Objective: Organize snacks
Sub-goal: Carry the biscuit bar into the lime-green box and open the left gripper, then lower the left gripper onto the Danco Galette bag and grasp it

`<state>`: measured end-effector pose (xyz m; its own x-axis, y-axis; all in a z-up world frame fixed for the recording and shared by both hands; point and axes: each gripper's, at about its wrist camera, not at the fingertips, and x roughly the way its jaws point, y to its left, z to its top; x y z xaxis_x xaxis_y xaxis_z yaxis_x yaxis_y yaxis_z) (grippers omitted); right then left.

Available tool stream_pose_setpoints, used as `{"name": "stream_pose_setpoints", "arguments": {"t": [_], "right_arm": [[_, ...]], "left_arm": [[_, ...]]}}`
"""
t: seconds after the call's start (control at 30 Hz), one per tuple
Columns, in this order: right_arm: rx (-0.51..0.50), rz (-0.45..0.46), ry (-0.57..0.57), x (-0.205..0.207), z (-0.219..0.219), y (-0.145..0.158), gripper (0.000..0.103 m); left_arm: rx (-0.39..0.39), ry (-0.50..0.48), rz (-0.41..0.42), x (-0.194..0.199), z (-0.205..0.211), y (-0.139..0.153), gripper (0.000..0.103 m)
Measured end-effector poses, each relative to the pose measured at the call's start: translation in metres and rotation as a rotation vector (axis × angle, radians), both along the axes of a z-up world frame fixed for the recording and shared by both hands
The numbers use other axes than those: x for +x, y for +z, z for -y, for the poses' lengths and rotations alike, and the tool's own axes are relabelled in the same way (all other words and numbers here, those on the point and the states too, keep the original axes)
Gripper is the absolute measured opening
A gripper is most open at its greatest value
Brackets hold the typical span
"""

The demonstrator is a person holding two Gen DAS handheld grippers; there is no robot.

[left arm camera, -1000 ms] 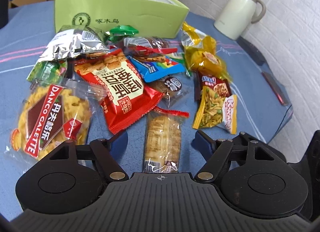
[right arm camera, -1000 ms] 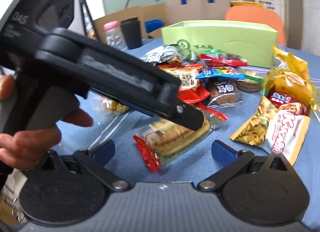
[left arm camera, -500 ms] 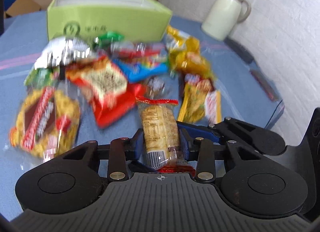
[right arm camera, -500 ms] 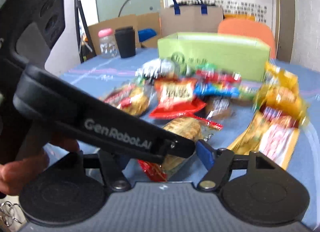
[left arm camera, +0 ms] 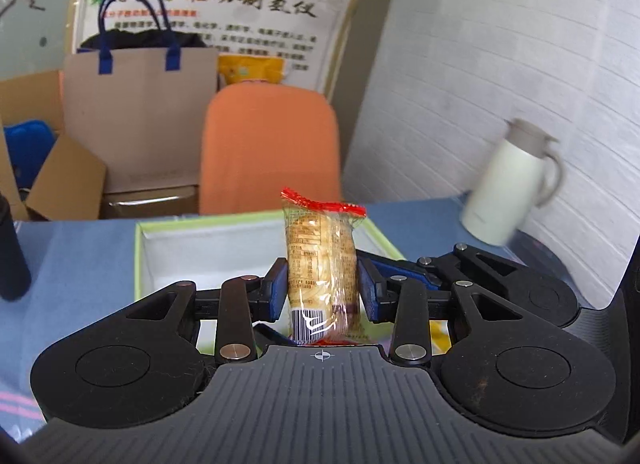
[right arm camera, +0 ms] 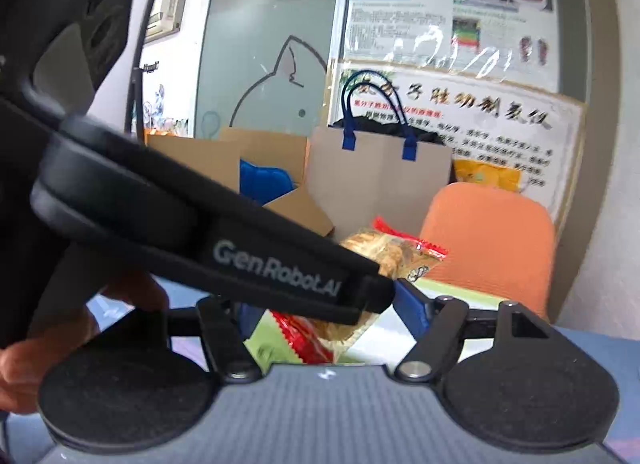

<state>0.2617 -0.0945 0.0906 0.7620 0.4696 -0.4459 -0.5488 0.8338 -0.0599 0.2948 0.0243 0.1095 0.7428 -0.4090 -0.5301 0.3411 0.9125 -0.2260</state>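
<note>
My left gripper (left arm camera: 322, 284) has its jaws clamped on a cracker pack (left arm camera: 320, 260), upright above the open green box (left arm camera: 168, 248) on the blue surface (left arm camera: 72, 256). My right gripper (right arm camera: 326, 314) frames the same pack (right arm camera: 384, 252); whether its jaws press it I cannot tell — the left tool hides one side. Best done, I judge, by centring over the box, lowering, then releasing — not dropping from height.
</note>
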Motion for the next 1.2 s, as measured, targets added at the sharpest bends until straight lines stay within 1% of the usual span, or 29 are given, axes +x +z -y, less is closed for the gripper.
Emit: {"name": "stream_pose_setpoints", "arguments": {"t": [0.1, 0.17, 0.2, 0.23, 0.27, 0.3, 0.33, 0.37, 0.4, 0.43, 0.47, 0.53, 0.6, 0.67, 0.87, 0.97, 1.2], "right_arm": [[-0.010, -0.058, 0.020, 0.040, -0.015, -0.016, 0.073], [-0.010, -0.110, 0.039, 0.063, -0.019, -0.029, 0.073], [-0.013, -0.135, 0.047, 0.073, -0.024, -0.035, 0.072], [-0.017, -0.152, 0.056, 0.083, -0.027, -0.040, 0.071], [-0.025, -0.157, 0.057, 0.086, -0.028, -0.044, 0.069], [-0.039, -0.153, 0.045, 0.086, -0.028, -0.046, 0.069], [-0.047, -0.144, 0.034, 0.082, -0.028, -0.047, 0.076], [-0.041, -0.136, 0.021, 0.077, -0.024, -0.045, 0.082], [-0.026, -0.123, 0.007, 0.070, -0.020, -0.043, 0.097], [-0.009, -0.109, 0.000, 0.063, -0.014, -0.041, 0.102], [-0.002, -0.096, -0.009, 0.055, -0.009, -0.037, 0.102], [-0.013, -0.060, -0.037, 0.035, -0.001, -0.032, 0.102], [-0.021, -0.021, -0.066, 0.016, 0.005, -0.025, 0.102], [-0.017, -0.012, -0.087, 0.001, 0.011, -0.020, 0.103], [0.041, -0.053, -0.119, -0.037, 0.024, -0.014, 0.103], [0.027, -0.067, -0.127, -0.055, 0.024, -0.018, 0.103], [0.000, -0.100, -0.098, -0.095, 0.014, -0.030, 0.103]], "left_arm": [[-0.014, 0.031, -0.057, 0.045, -0.015, -0.017, 0.015], [-0.021, 0.049, -0.095, 0.068, -0.025, -0.034, 0.015], [-0.020, 0.060, -0.102, 0.074, -0.031, -0.041, 0.017], [-0.011, 0.077, -0.106, 0.079, -0.035, -0.047, 0.022], [0.003, 0.096, -0.110, 0.082, -0.038, -0.052, 0.029], [0.023, 0.117, -0.111, 0.082, -0.040, -0.054, 0.032], [0.045, 0.140, -0.102, 0.078, -0.041, -0.056, 0.034], [0.065, 0.159, -0.081, 0.071, -0.042, -0.056, 0.040], [0.084, 0.180, -0.052, 0.062, -0.043, -0.055, 0.044], [0.105, 0.203, -0.018, 0.050, -0.043, -0.053, 0.052], [0.122, 0.221, 0.007, 0.040, -0.042, -0.051, 0.056], [0.152, 0.253, 0.036, 0.021, -0.040, -0.048, 0.056], [0.155, 0.273, 0.057, 0.006, -0.041, -0.045, 0.056], [0.155, 0.288, 0.074, -0.007, -0.042, -0.041, 0.057], [0.148, 0.319, 0.114, -0.043, -0.048, -0.031, 0.060], [0.135, 0.324, 0.126, -0.062, -0.052, -0.028, 0.060], [0.121, 0.327, 0.151, -0.104, -0.061, -0.025, 0.062]]}}
